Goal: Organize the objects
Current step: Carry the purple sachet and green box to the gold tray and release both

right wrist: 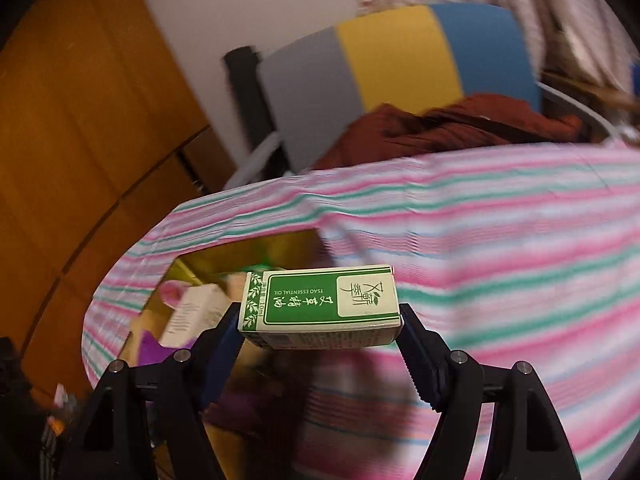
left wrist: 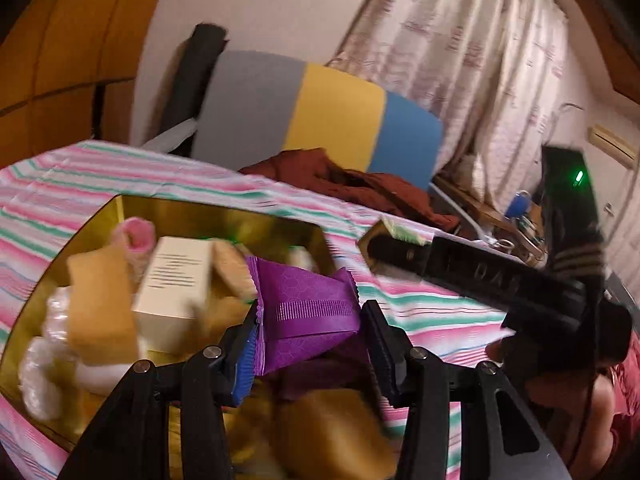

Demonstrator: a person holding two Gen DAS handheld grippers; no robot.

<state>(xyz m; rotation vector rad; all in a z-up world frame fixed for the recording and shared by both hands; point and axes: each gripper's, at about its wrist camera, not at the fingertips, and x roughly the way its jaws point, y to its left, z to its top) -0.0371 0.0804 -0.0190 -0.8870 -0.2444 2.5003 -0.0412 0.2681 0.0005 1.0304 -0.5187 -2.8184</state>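
A gold tray crammed with packets and a white box offers little free room; striped cloth to its right lies open (a dark red garment blocks the far edge).

This is a lived-in room of a home, most likely a bedroom. A pink, green and white striped cloth covers the work surface, and a crumpled rust-red garment lies at its far edge. Behind stands a chair with a grey, yellow and blue panelled back. A pale patterned curtain hangs by a plain white wall, with orange-brown wooden cabinet panels alongside. A cream wall-mounted air conditioner, blurred, sits high up.
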